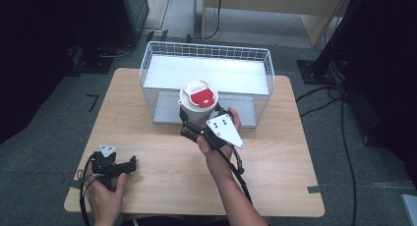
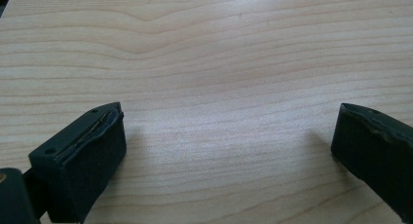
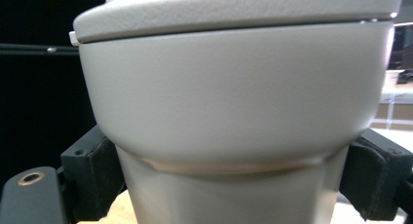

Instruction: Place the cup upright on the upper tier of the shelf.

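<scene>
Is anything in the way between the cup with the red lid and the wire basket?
Only the wire basket's own near wall. The cup is held in the right gripper just in front of it, roughly at rim height, so it likely needs lifting over.

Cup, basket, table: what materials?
Cup: probably matte plastic; grey, finely textured lid edge, moulded step in the right gripper view. Basket: white-coated metal wire, judging by its thin grid. Table: light wood or wood-look laminate; grain lines show.

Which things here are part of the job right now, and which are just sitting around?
In play: cup, clamped by right gripper; probably the wire basket behind it.
Idle: left gripper, open over bare table; floor cables.
</scene>
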